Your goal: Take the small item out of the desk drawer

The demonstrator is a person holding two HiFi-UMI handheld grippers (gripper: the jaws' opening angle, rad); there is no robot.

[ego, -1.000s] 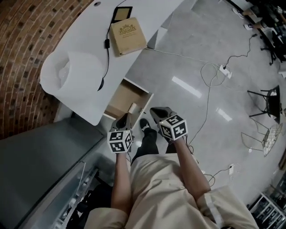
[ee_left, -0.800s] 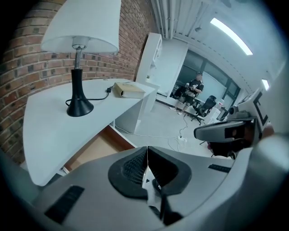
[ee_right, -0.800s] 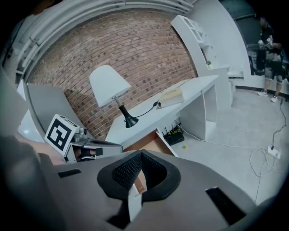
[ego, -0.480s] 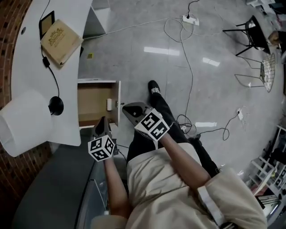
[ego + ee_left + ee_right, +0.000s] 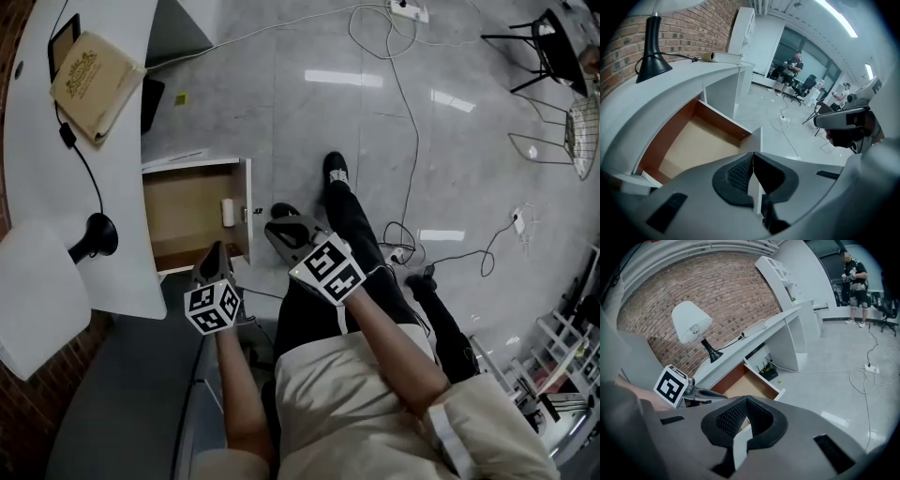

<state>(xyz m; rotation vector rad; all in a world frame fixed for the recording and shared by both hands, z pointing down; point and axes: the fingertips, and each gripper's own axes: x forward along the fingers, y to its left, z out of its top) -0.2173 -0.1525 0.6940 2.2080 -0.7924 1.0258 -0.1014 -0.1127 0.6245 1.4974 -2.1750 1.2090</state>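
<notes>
The wooden desk drawer [image 5: 187,208] stands pulled out from under the white desk [image 5: 122,169]. A small white item [image 5: 227,213] lies inside it, against the front panel [image 5: 247,211]. My left gripper [image 5: 215,247] is shut and empty, just outside the drawer's near corner. My right gripper [image 5: 270,225] is also shut and empty, a little to the right of the front panel, over the floor. In the left gripper view the shut jaws [image 5: 753,157] point at the drawer [image 5: 693,145] and hide the item. The right gripper [image 5: 747,400] looks at the drawer [image 5: 743,383] from the side.
On the desk stand a lamp [image 5: 42,305] and a tan book [image 5: 94,70]. Cables [image 5: 403,141] run across the grey floor, with a wire chair [image 5: 553,56] at the far right. The person's leg and shoe [image 5: 335,171] are right of the drawer.
The head view has swung round, so the desk now lies at the left. Both grippers have stayed shut near the open drawer's front; the drawer and the item have not moved.
</notes>
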